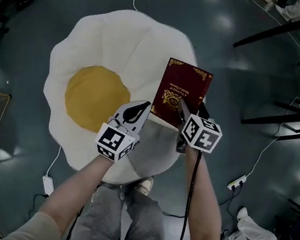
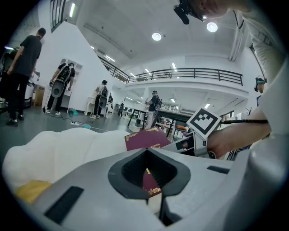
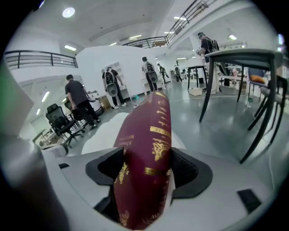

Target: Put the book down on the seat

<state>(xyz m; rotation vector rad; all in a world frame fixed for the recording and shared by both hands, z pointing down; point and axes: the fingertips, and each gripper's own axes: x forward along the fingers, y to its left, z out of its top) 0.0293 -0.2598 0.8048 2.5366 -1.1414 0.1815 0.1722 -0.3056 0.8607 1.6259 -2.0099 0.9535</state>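
A maroon book (image 1: 180, 90) with gold print lies on the right part of the seat (image 1: 101, 34), a white fried-egg cushion with a yellow yolk (image 1: 94, 97). My right gripper (image 1: 183, 109) reaches over the book's near edge. In the right gripper view the book (image 3: 146, 135) stands edge-on between the jaws of the right gripper (image 3: 146, 173), which are spread wide and look slack on it. My left gripper (image 1: 140, 109) is shut, its tip beside the book's near left corner. The left gripper view shows the book (image 2: 146, 139) just past the closed jaws.
Black table legs (image 1: 278, 118) stand on the grey floor to the right. A power strip (image 1: 236, 182) and cables lie near the seat's front. My own legs and a shoe (image 1: 142, 186) are below the seat. Several people stand far off in the hall.
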